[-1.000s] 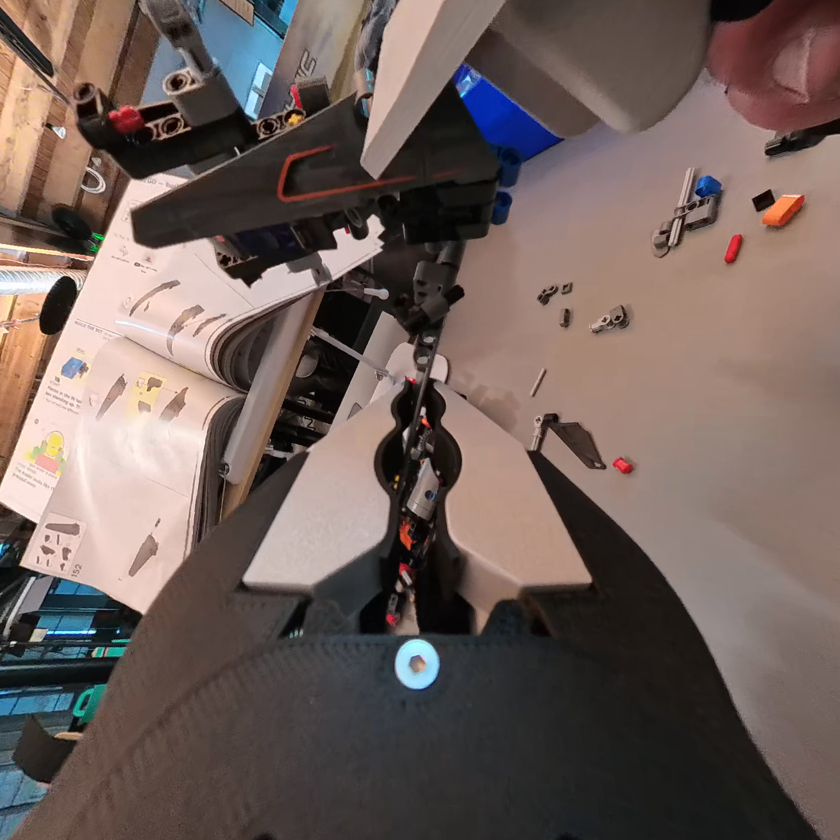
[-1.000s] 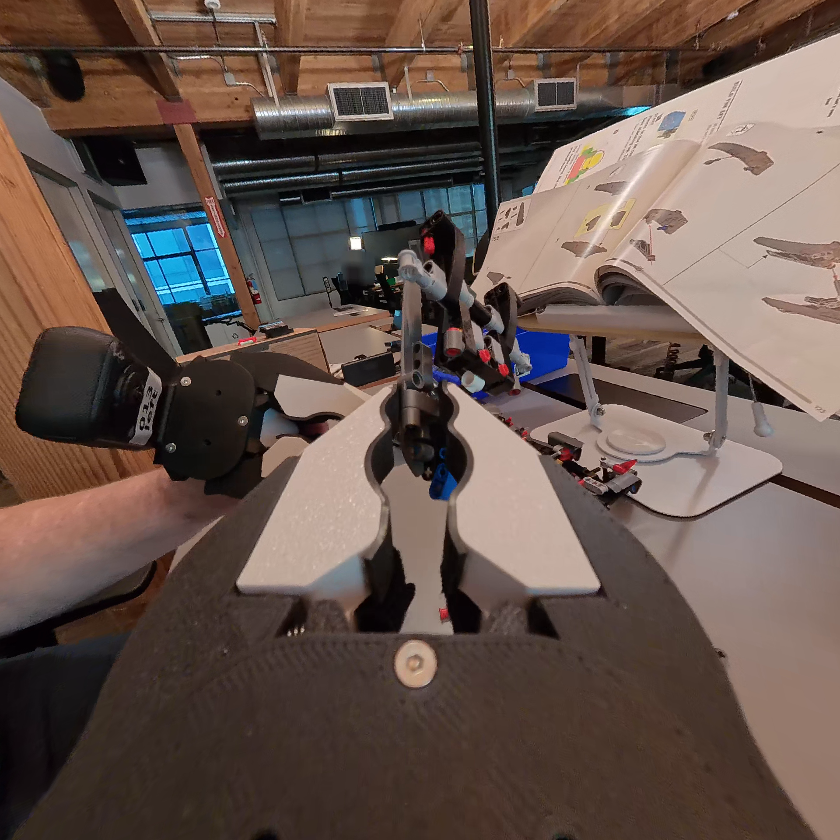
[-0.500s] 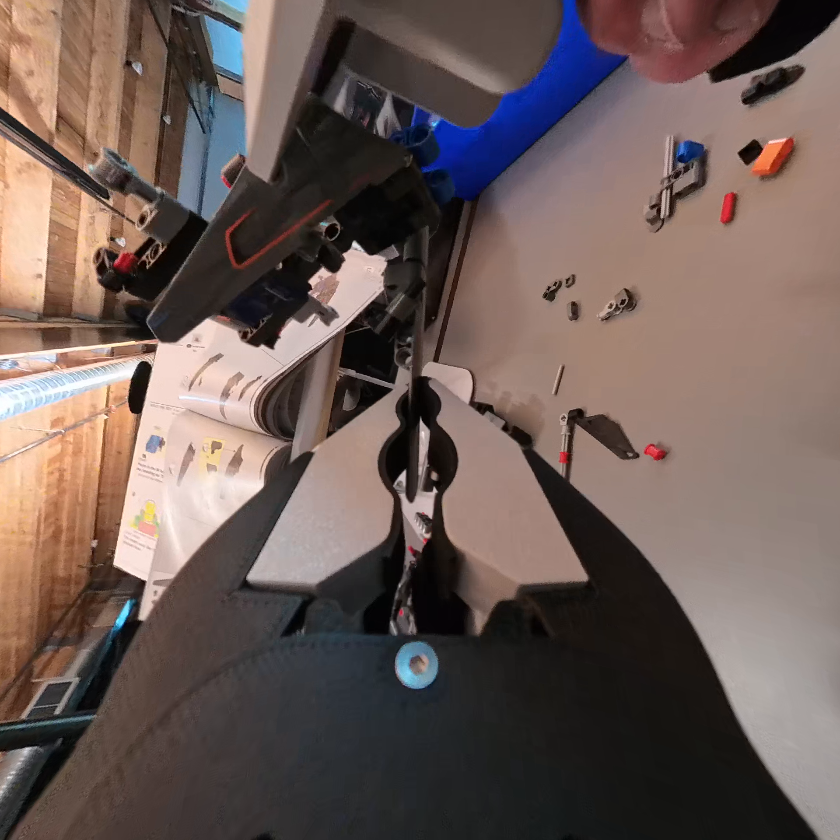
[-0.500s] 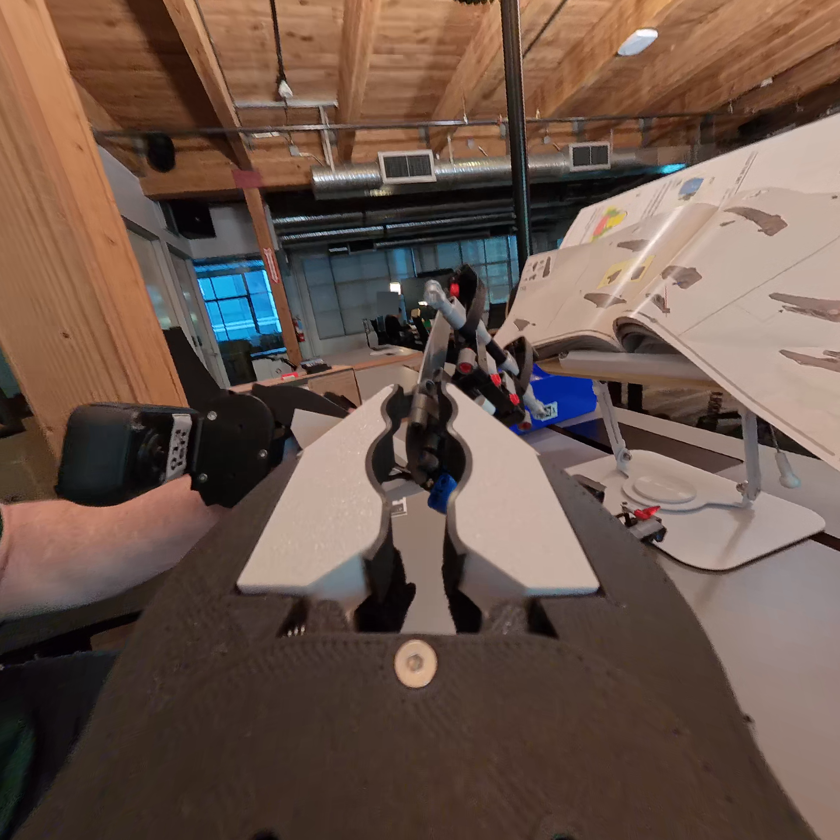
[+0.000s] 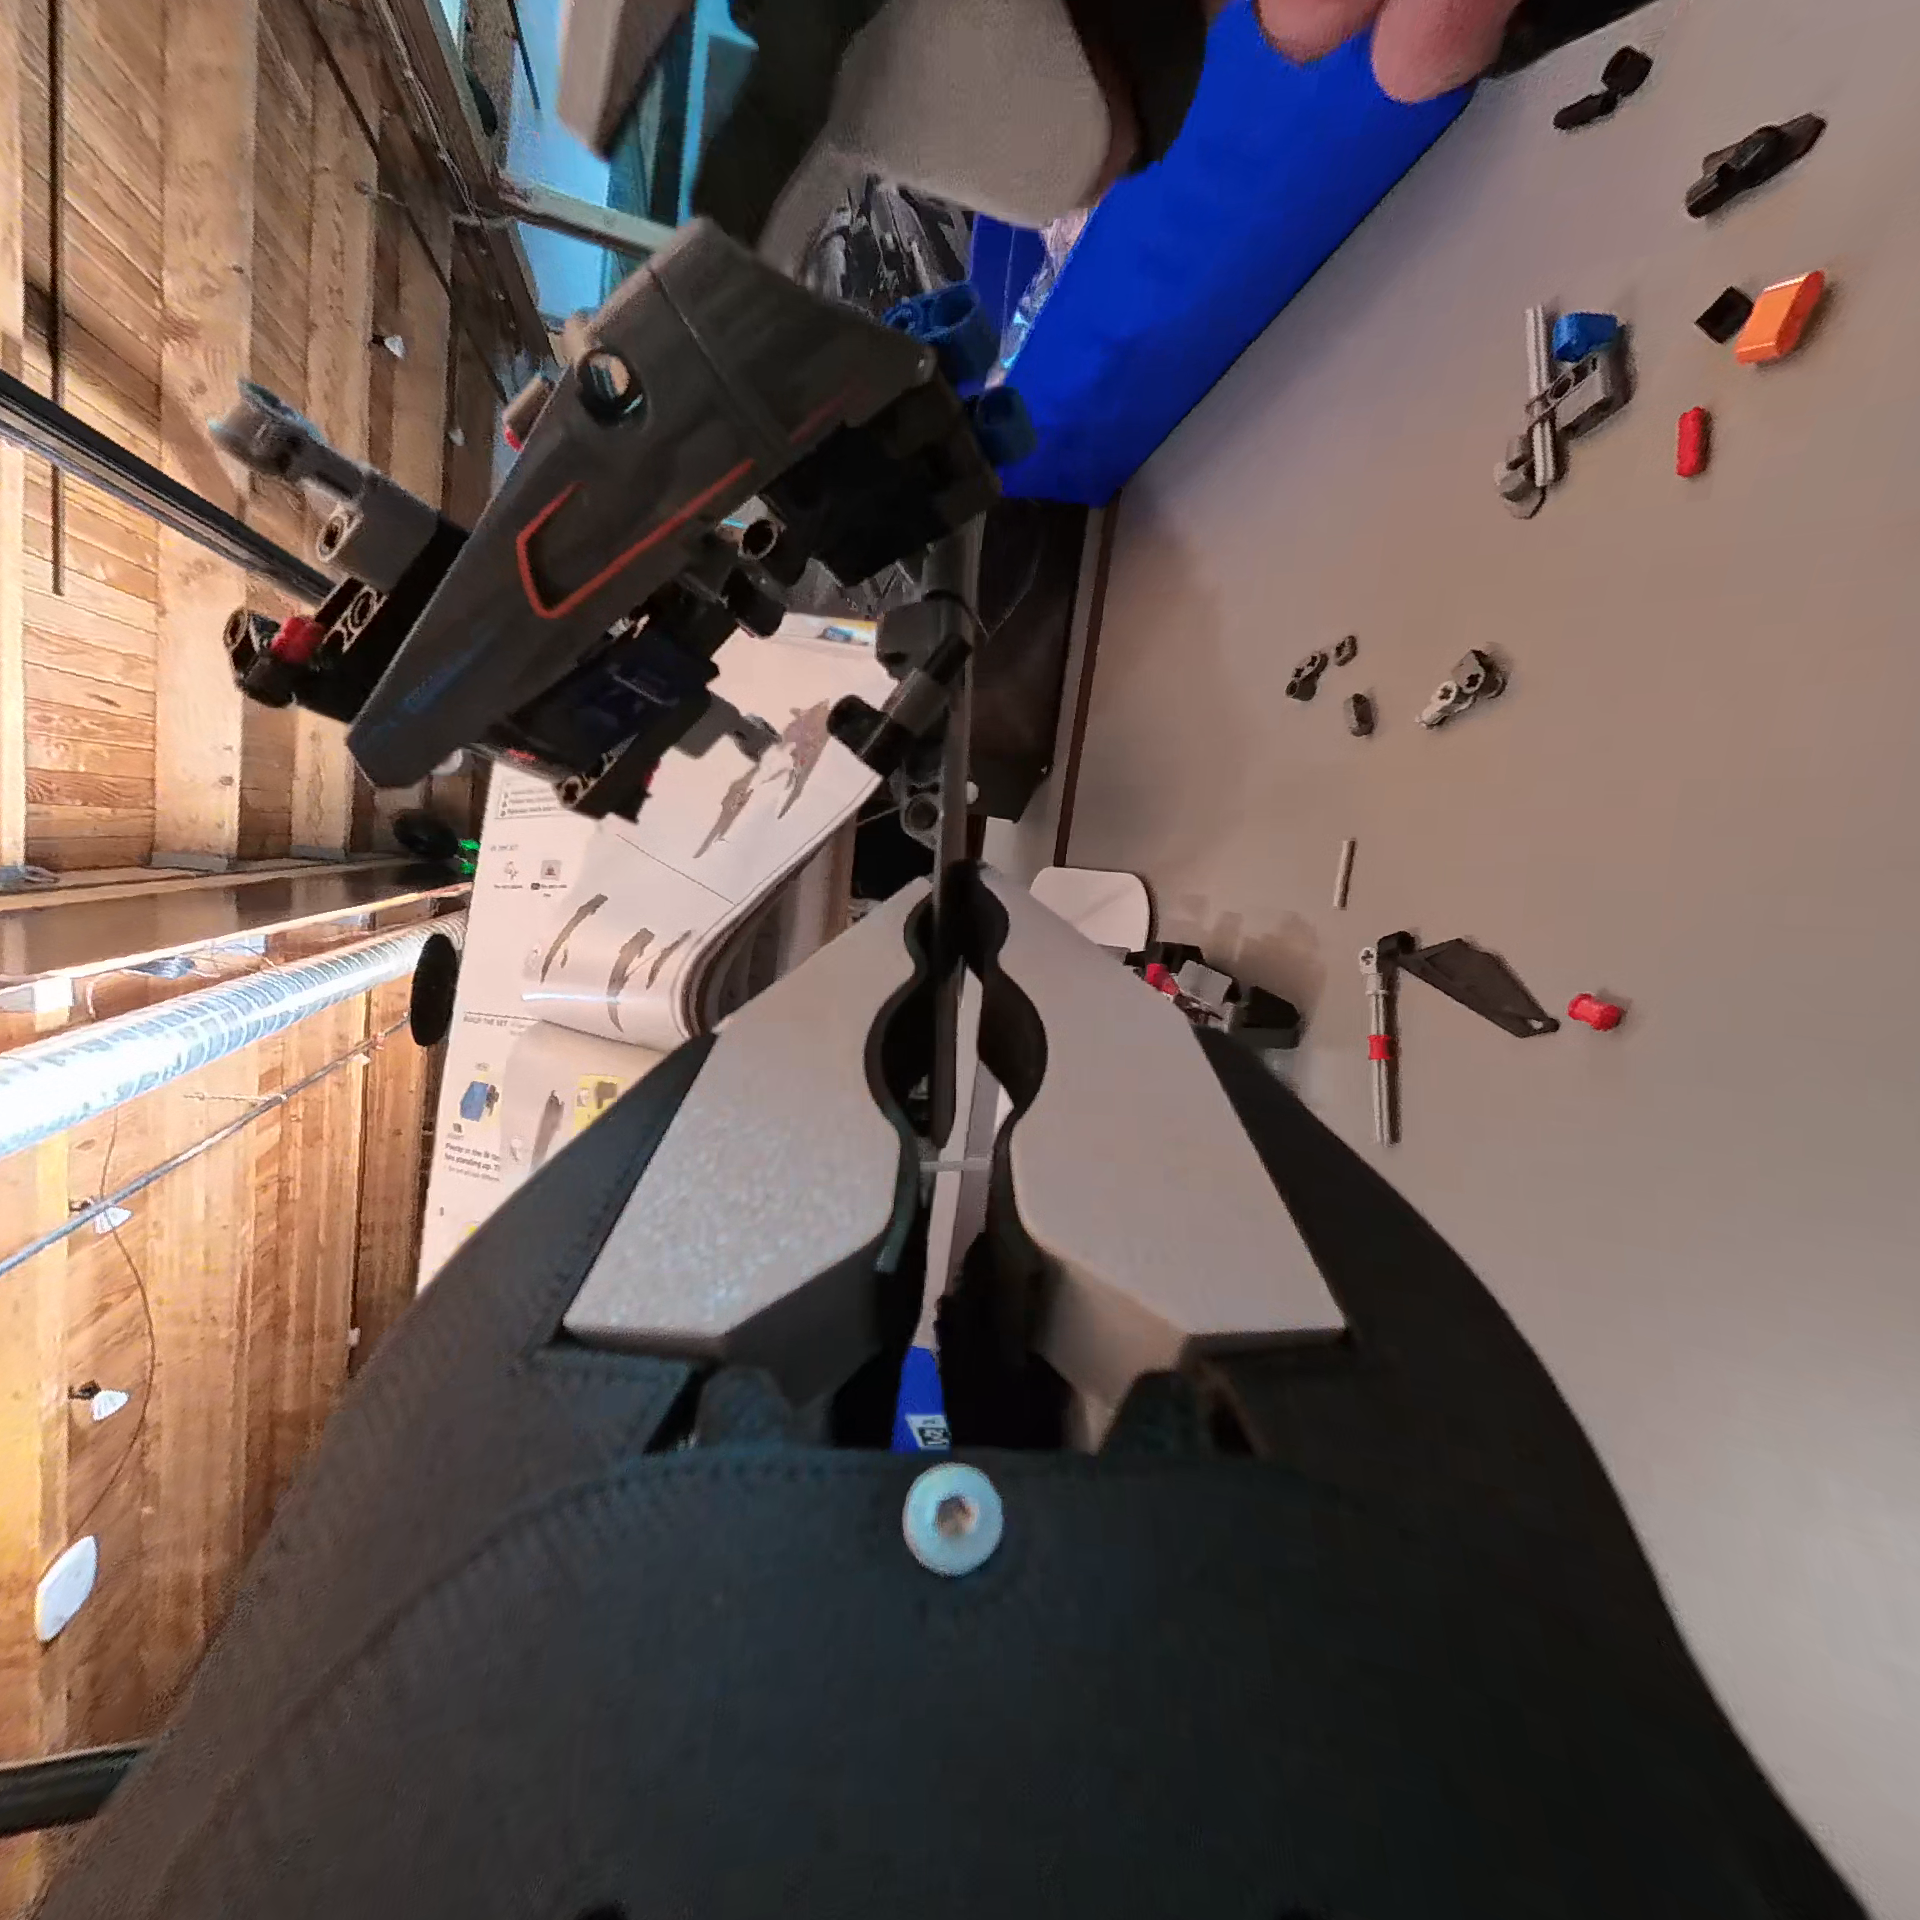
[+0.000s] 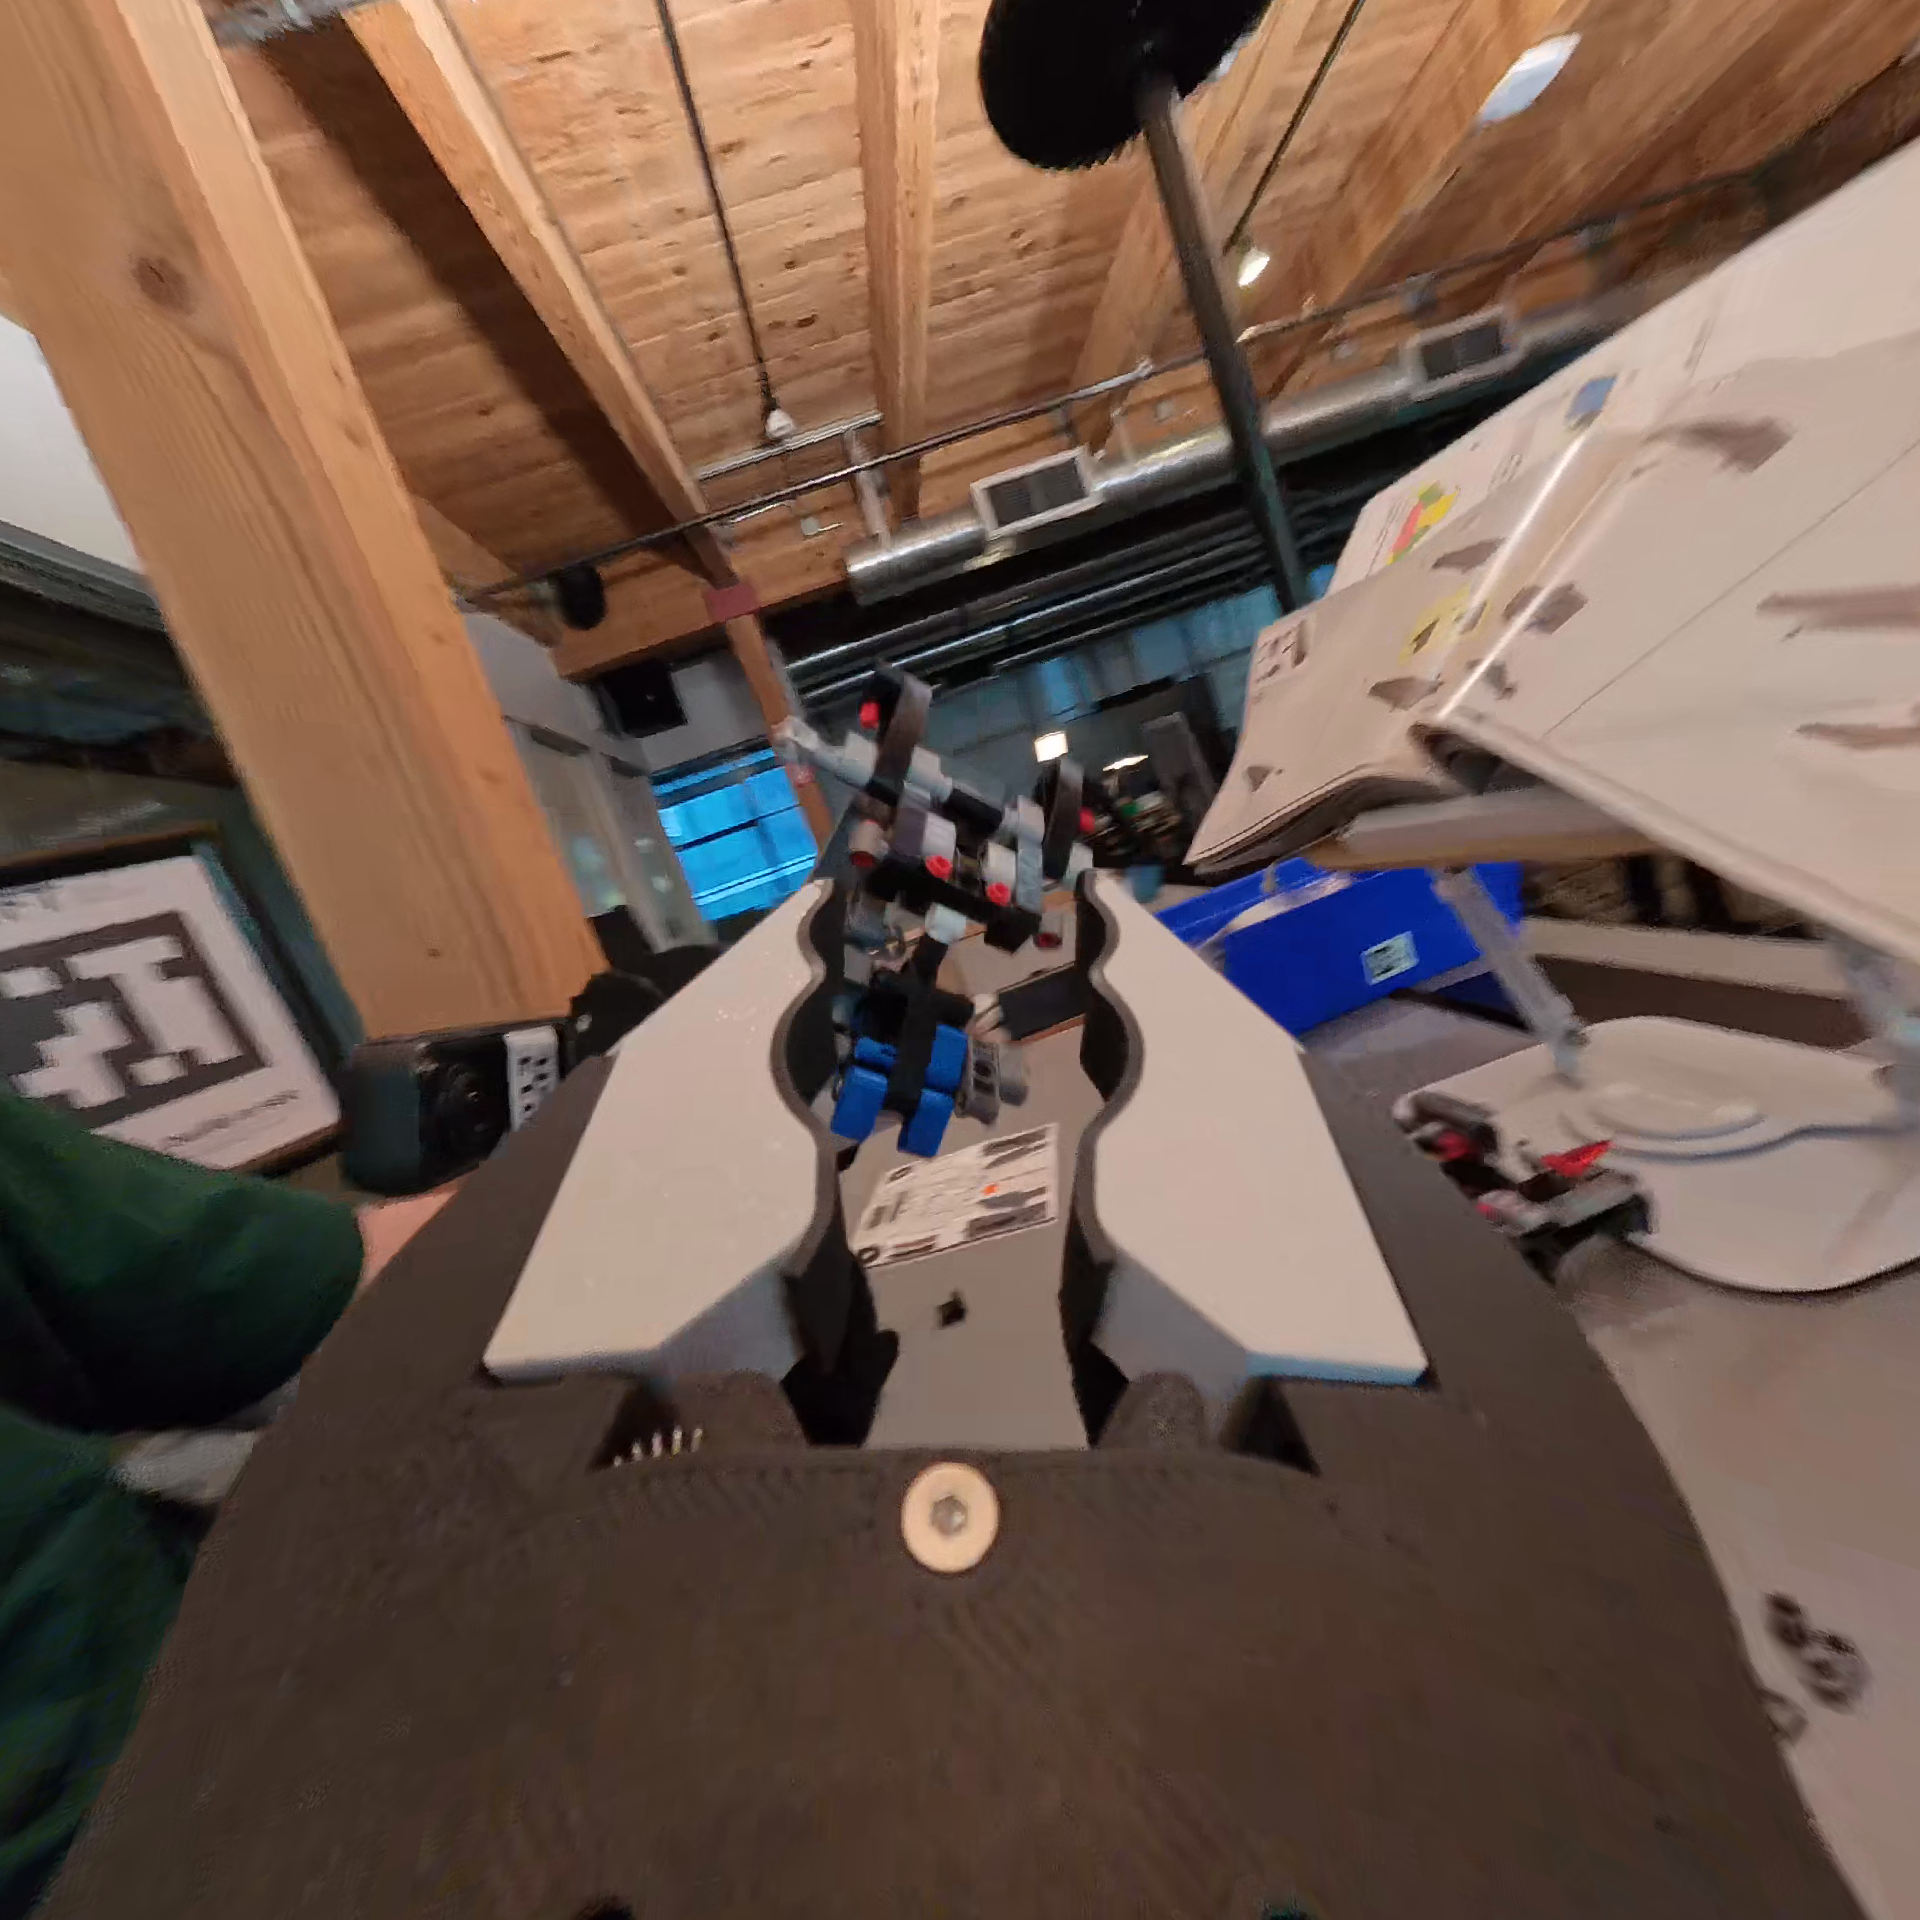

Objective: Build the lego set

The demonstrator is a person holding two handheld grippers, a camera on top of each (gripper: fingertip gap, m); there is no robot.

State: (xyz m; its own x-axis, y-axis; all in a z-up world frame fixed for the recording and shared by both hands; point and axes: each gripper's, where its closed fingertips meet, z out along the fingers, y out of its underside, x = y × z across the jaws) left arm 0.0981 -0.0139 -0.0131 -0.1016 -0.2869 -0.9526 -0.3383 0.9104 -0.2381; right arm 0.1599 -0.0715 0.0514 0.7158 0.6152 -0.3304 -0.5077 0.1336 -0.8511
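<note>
Left wrist view: left gripper, matte grey plastic fingers w/ scalloped inner edges on a black textured body, is pinched narrow on a thin dark rod that runs up into the lego model. The model is a dark angular assembly w/ a smooth wedge panel edged by a thin red line, studded beams and red pin ends; it hangs in the air, just beyond the fingertips. Right of the model lies the smooth pale grey table, strewn w/ loose parts: an orange sloped tile, a red pin, a black triangular panel on a grey axle. Below-left of the model, an open glossy instruction booklet. Above the model, part of the right gripper, grey and rounded.

Right wrist view: right gripper has its fingers spread wide, nothing between the pads. The model sits just past the tips, showing blue round connectors, grey beams, red pins. Right of the model, the booklet on a white metal stand, blurred; a blue plastic bin behind. Left of it, the left gripper's black body.
</note>
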